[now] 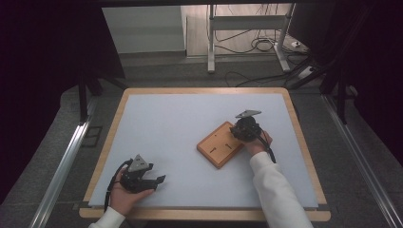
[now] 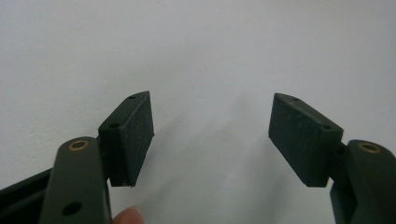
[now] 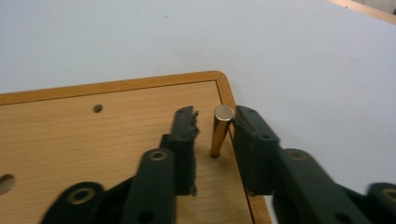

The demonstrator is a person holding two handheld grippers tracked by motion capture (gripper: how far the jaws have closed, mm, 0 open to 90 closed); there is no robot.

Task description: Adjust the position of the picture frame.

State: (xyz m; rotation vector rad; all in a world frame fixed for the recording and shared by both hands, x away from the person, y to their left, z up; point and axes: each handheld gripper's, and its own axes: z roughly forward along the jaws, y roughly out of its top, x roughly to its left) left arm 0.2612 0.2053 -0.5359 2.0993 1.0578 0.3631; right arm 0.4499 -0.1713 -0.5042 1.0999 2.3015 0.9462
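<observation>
A flat wooden board [image 1: 220, 144] with small holes and slots lies right of centre on the white mat. My right gripper [image 1: 237, 135] is over the board's right corner. In the right gripper view a short brass pin [image 3: 220, 131] stands slightly tilted in a hole near the board's [image 3: 93, 140] rounded corner. My right gripper [image 3: 215, 115] straddles it: the right pad touches the pin and the left pad stands a small gap away. My left gripper [image 1: 157, 180] rests near the mat's front left. Its jaws [image 2: 212, 133] are wide open over bare mat, with nothing between them.
The white mat [image 1: 180, 118] covers a wood-edged table [image 1: 204, 90]. More holes [image 3: 97, 108] dot the board. Beyond the table's far edge are a metal stand [image 1: 211, 42] and cables [image 1: 259, 45] on the floor. Metal rails run along both sides.
</observation>
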